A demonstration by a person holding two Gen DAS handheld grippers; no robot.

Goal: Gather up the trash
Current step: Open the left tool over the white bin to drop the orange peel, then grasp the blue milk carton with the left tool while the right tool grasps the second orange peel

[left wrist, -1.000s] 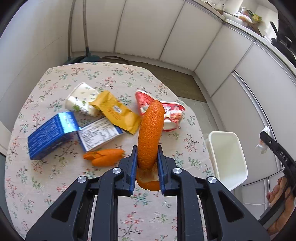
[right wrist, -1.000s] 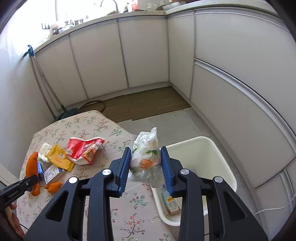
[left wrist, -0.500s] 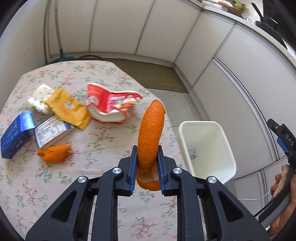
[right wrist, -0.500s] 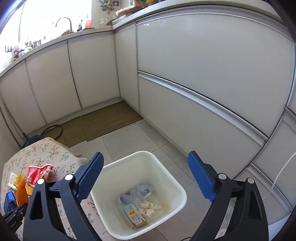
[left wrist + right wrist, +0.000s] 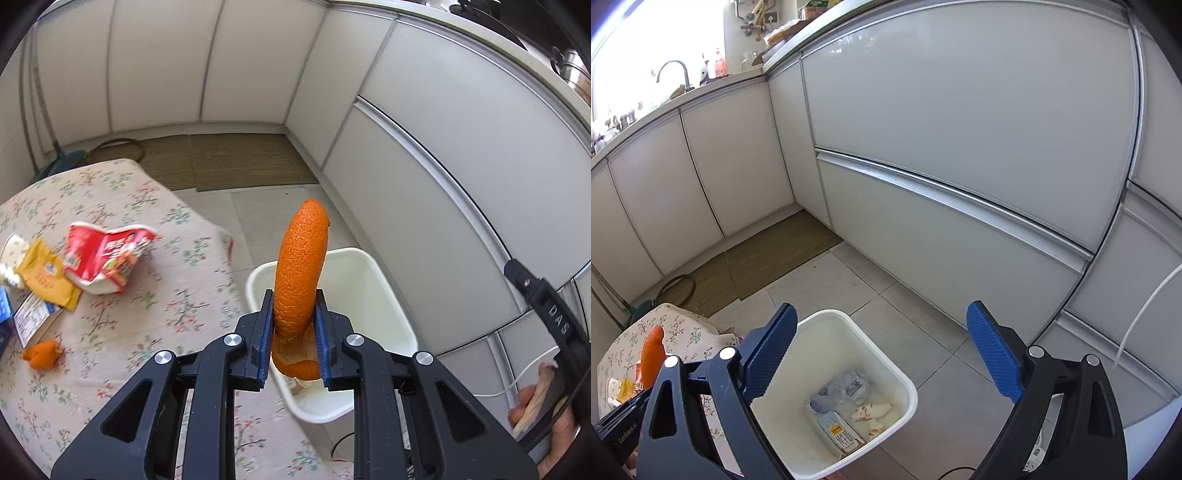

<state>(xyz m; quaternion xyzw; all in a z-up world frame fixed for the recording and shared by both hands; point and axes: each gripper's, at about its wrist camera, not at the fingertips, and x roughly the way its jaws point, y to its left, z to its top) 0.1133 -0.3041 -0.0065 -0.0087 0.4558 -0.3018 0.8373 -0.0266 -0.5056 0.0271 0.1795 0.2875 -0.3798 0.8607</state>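
My left gripper (image 5: 293, 328) is shut on a long orange peel (image 5: 301, 266) that stands upright between its jaws, in line with the near rim of the white bin (image 5: 373, 295). The peel also shows in the right wrist view (image 5: 653, 354). My right gripper (image 5: 882, 350) is wide open and empty above the white bin (image 5: 901, 380), which holds a crumpled clear bag (image 5: 846, 387), a small carton (image 5: 840, 434) and pale scraps. On the table lie a red wrapper (image 5: 103, 254), a yellow packet (image 5: 46, 277) and a small orange peel piece (image 5: 42, 354).
The floral-cloth table (image 5: 129, 325) stands left of the bin. White cabinet fronts (image 5: 960, 147) close in the right and back. A brown mat (image 5: 236, 158) lies on the tiled floor. A blue box edge (image 5: 3, 306) and a labelled carton (image 5: 33, 317) lie at the table's left.
My right gripper opened and let the plastic bag fall into the bin. My left gripper carried the orange peel rightward from over the table toward the bin.
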